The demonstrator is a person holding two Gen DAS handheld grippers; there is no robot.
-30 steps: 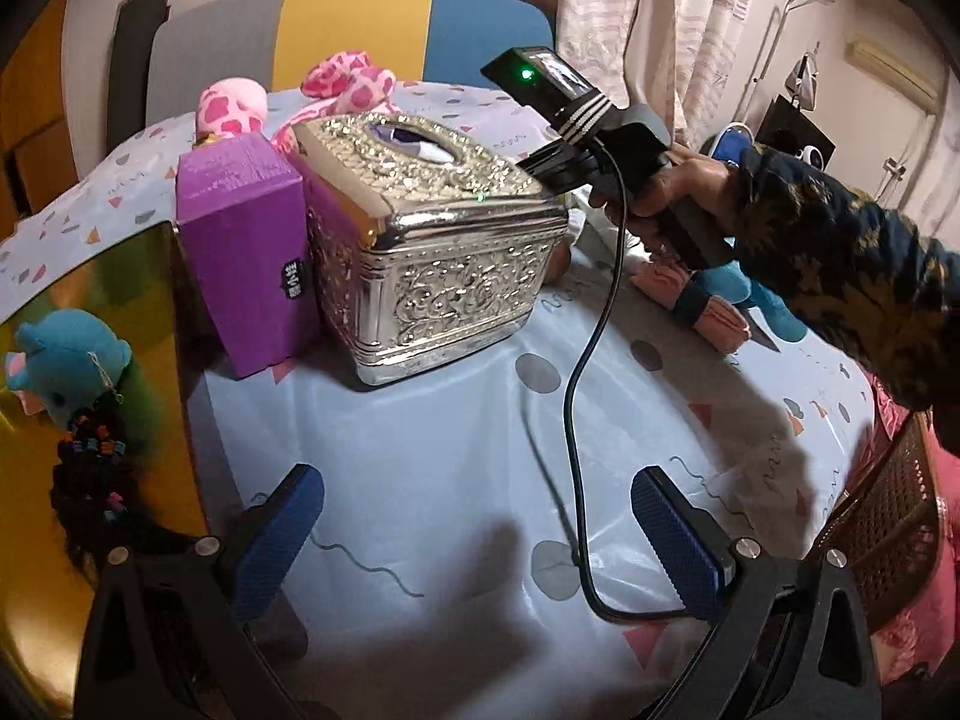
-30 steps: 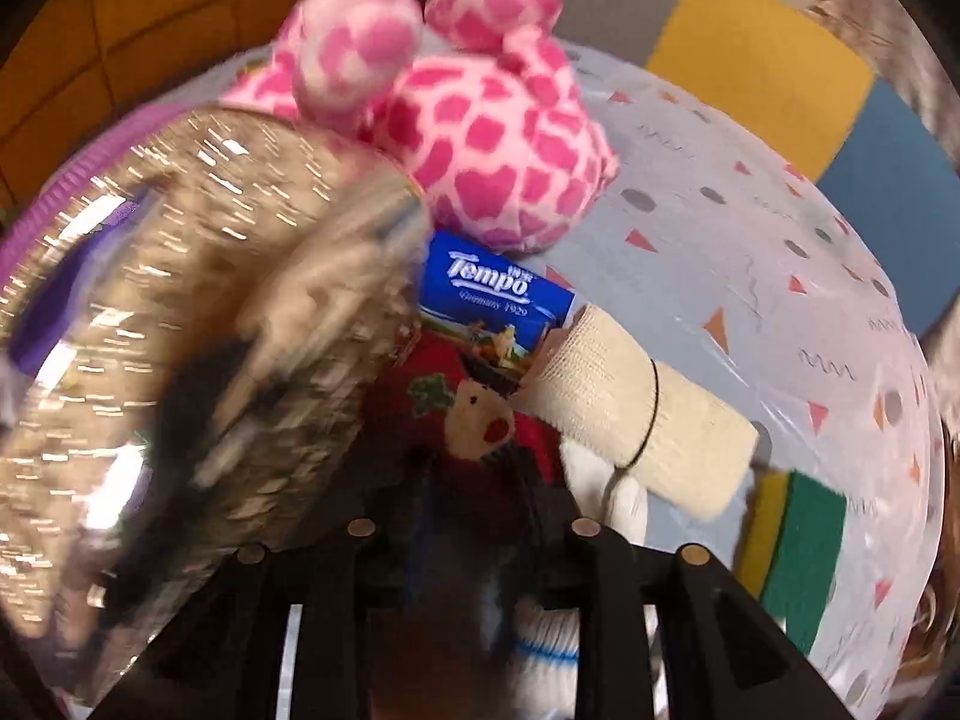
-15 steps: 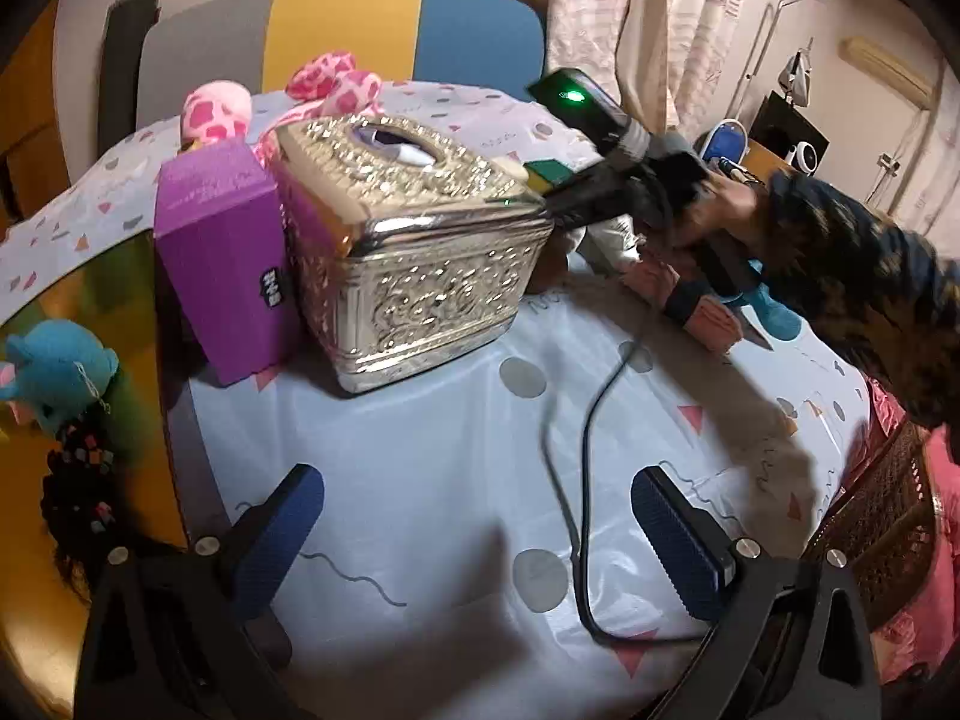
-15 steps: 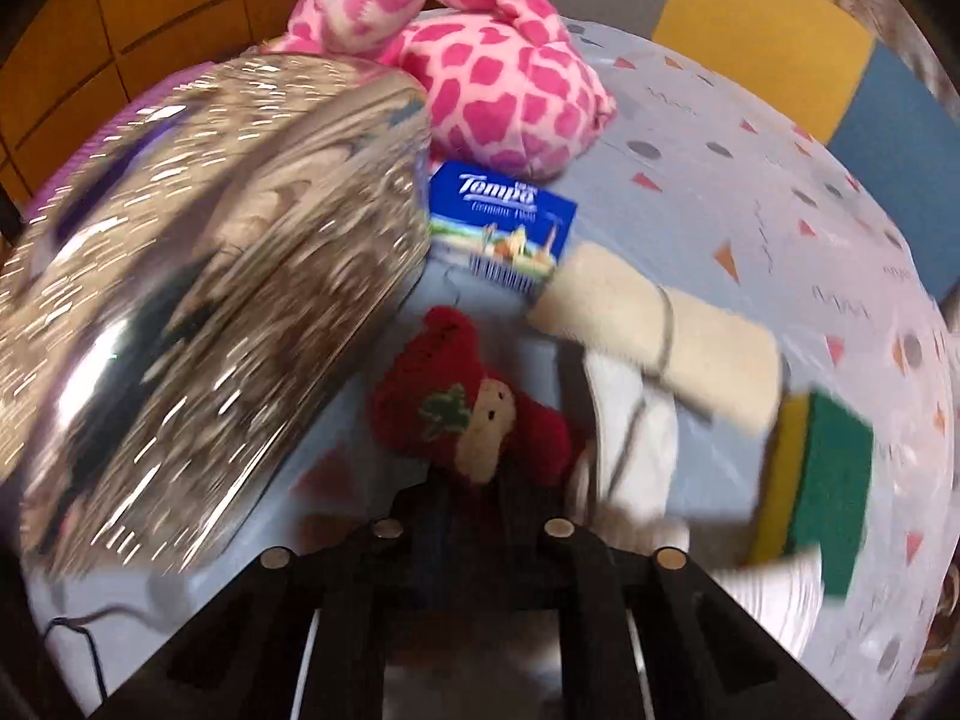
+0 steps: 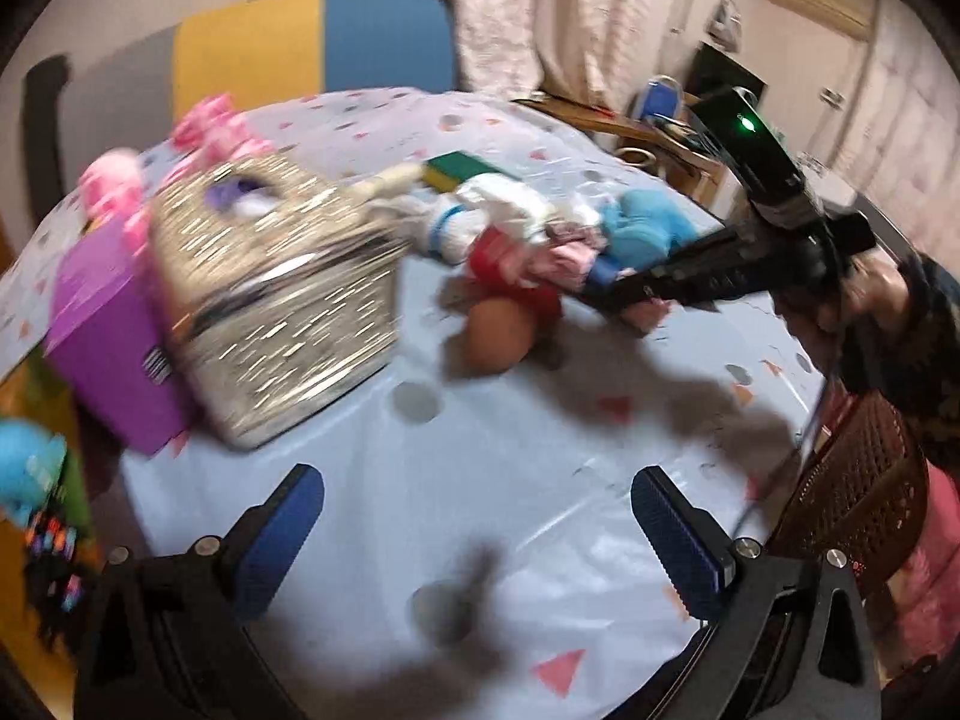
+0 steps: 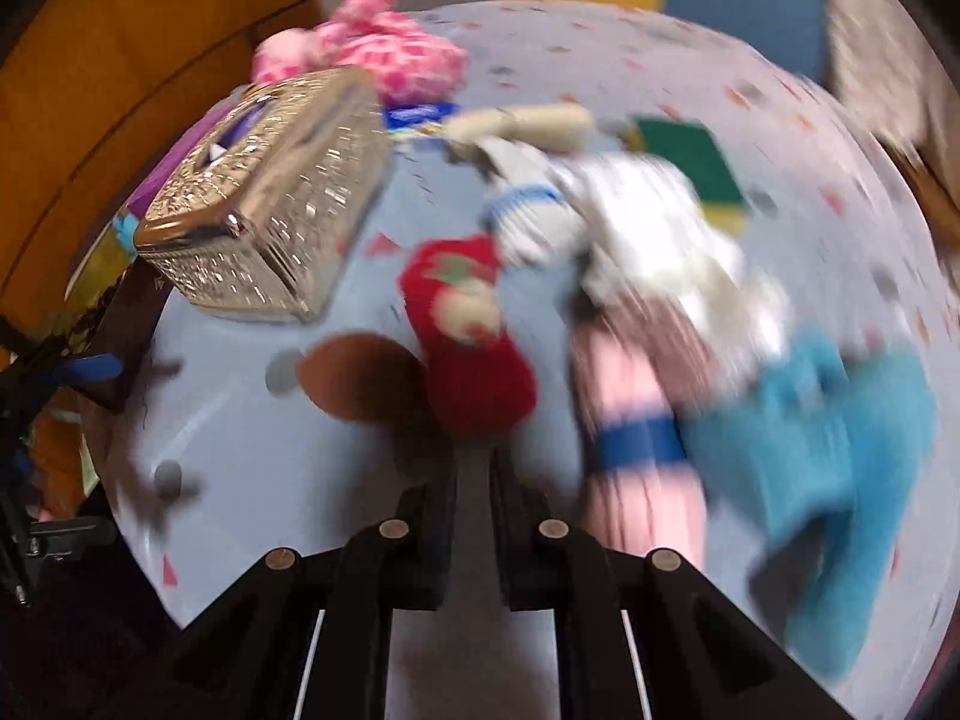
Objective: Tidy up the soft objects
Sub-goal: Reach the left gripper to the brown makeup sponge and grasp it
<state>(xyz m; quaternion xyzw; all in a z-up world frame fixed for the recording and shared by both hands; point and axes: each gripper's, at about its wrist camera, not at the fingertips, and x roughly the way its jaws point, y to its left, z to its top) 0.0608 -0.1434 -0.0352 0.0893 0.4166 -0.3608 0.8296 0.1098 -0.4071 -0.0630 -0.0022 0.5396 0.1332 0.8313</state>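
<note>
My right gripper (image 6: 474, 462) is shut on the lower end of a red plush doll (image 6: 468, 330), which has a brown round part (image 6: 360, 378) beside it. From the left wrist view, the right gripper (image 5: 600, 294) reaches in from the right and the red plush doll (image 5: 516, 276) hangs at its tips, in front of the pile of soft things. That pile holds a white sock (image 6: 528, 222), a pink sock (image 6: 630, 396) and a blue plush (image 6: 840, 432). My left gripper (image 5: 480, 534) stands open over bare tablecloth with nothing between its blue pads (image 5: 282, 528).
A silver tissue box (image 5: 270, 300) and a purple box (image 5: 114, 348) stand at the left, with a pink spotted plush (image 6: 372, 54) behind them. A beige roll (image 6: 528, 123) and a green sponge (image 6: 690, 162) lie further back. A brown wicker basket (image 5: 864, 492) sits at the table's right edge.
The right gripper shut on the red doll behind the silver box and has drawn it away from the box into the open. The left wrist view has swung slightly right.
</note>
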